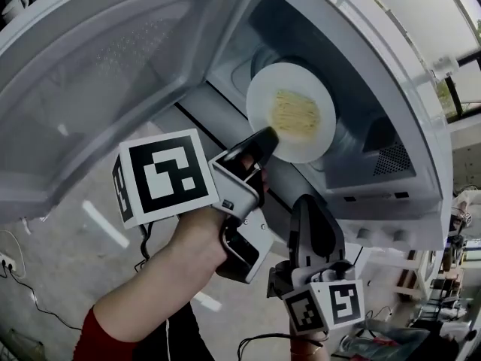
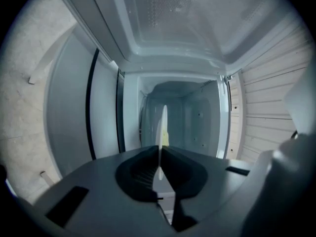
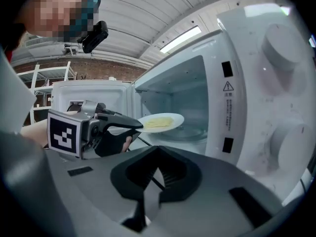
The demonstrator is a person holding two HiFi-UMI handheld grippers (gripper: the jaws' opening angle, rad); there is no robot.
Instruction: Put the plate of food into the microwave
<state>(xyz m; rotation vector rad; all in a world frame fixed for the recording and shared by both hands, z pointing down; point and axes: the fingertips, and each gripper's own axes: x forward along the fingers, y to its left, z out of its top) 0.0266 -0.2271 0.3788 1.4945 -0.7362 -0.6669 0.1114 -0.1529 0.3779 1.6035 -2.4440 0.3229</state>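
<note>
A white plate [image 1: 310, 146] carrying yellow food [image 1: 294, 113] hangs level inside the open microwave [image 1: 398, 89], above its glass turntable [image 1: 362, 138]. My left gripper [image 1: 267, 135] is shut on the plate's near rim. In the left gripper view the plate [image 2: 162, 125] appears edge-on between the closed jaws of that gripper [image 2: 159, 154]. From the right gripper view I see the left gripper [image 3: 140, 126] holding the plate [image 3: 174, 117] and food [image 3: 158, 123] in the cavity mouth. My right gripper [image 1: 308, 201] stays below the oven front, shut and empty [image 3: 157, 149].
The microwave door [image 1: 98, 66] is swung wide open at the upper left. Two round knobs [image 3: 284, 46] sit on the control panel at the right of the cavity. Cables [image 1: 22, 277] lie on the floor below. Metal shelving [image 3: 49, 78] stands behind the person.
</note>
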